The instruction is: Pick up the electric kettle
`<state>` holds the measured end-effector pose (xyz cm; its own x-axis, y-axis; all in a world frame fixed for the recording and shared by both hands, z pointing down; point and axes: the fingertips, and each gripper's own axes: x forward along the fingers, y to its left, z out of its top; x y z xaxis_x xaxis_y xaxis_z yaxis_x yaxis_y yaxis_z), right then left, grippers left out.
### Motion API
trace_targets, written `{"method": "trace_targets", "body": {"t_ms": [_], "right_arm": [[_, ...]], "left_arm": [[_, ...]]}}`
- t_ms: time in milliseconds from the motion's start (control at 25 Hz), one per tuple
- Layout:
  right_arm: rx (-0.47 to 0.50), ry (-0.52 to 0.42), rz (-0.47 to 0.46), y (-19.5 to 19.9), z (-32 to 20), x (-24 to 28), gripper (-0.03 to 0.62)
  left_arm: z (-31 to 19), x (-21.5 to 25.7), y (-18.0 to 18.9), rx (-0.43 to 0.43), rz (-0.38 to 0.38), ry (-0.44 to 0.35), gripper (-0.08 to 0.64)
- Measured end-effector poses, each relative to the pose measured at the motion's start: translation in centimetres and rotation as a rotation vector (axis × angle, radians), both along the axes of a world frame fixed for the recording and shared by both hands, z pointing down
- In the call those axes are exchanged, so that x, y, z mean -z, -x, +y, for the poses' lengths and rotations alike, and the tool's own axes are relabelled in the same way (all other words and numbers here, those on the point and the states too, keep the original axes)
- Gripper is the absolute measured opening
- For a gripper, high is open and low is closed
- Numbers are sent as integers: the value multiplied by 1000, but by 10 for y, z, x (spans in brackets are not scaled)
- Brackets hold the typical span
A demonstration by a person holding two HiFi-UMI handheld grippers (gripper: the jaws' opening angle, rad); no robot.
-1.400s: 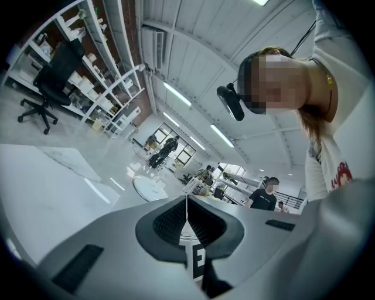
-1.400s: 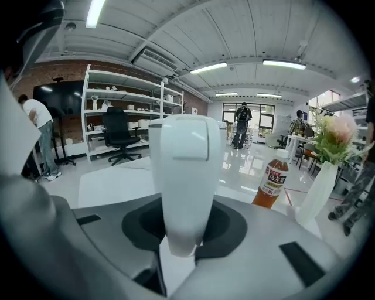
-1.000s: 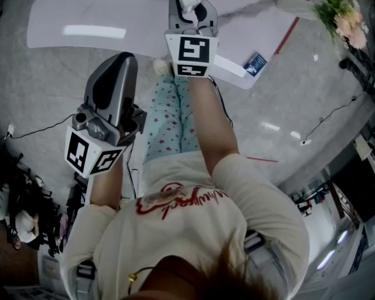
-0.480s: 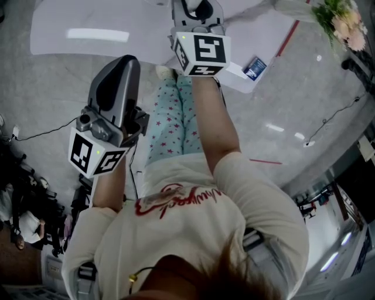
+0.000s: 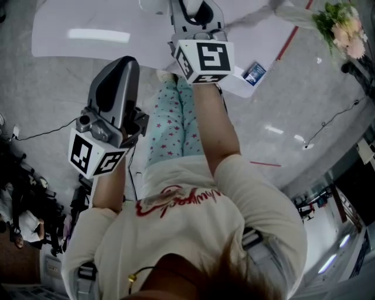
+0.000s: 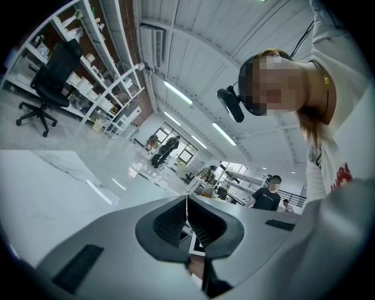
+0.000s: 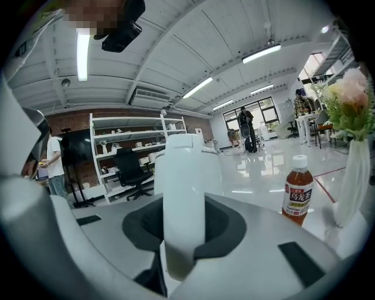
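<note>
The white electric kettle fills the middle of the right gripper view. Its upright white handle stands between the jaws of my right gripper, which is shut on it. In the head view the right gripper's marker cube sits at the top centre above the white table; only a white sliver of the kettle shows at the top edge. My left gripper is shut with nothing in it, held over the floor at the left.
A bottle of brown tea and a white vase with pink flowers stand on the table to the right of the kettle. A small blue packet lies near the table's corner. Cables run across the floor.
My right gripper has risen a little with the kettle handle in it and rolled, so its marker cube shows a different face. The left gripper has stayed put.
</note>
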<state>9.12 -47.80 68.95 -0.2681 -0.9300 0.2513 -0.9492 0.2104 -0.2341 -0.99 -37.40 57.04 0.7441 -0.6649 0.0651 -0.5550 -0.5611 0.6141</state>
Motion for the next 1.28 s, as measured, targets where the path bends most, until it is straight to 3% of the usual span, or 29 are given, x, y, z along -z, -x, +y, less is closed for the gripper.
{"method": "trace_targets", "body": {"t_ms": [320, 640, 1280], "right_arm": [[12, -62, -20, 2, -5, 31, 101], [11, -156, -35, 0, -8, 95, 101], [-7, -342, -41, -1, 6, 293, 101]], "left_arm": [[-5, 5, 0, 14, 0, -8, 14], [-12, 28, 7, 33, -26, -44, 13], [-31, 172, 34, 84, -60, -258, 14]]}}
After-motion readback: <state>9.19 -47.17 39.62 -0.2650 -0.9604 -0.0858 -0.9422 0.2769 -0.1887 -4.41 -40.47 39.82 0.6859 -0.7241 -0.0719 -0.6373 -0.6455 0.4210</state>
